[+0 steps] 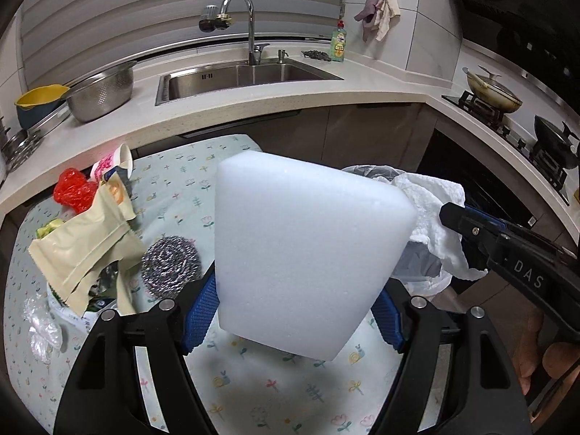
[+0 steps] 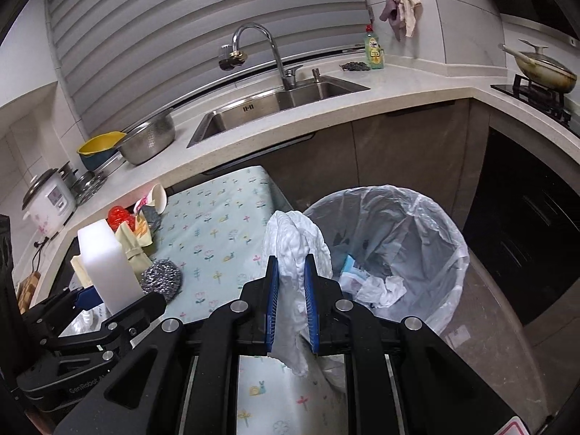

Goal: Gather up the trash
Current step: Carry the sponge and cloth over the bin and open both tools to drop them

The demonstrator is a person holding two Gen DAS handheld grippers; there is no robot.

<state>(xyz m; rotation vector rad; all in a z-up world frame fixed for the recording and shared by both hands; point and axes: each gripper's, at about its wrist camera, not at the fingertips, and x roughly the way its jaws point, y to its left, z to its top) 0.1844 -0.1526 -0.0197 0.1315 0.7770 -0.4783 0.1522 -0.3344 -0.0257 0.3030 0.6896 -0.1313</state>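
Both grippers carry trash, left gripper [image 1: 293, 311] clamping a foam block [image 1: 308, 250], right gripper [image 2: 291, 304] pinching crumpled tissue [image 2: 295, 243] near the part-filled bin [image 2: 446, 224], while wrappers [image 1: 87, 250] await on the table [image 1: 275, 391].

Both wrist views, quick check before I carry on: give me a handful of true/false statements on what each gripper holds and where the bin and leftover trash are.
1. The left gripper is clamped on a white foam block. True.
2. The right gripper is empty. False: it pinches a crumpled white paper towel.
3. The lined trash bin already has crumpled paper in it. True.
4. The steel wool scrubber lies in the sink. False: it rests on the patterned tablecloth.
5. A beige pouch and red plastic bag remain on the table. True.
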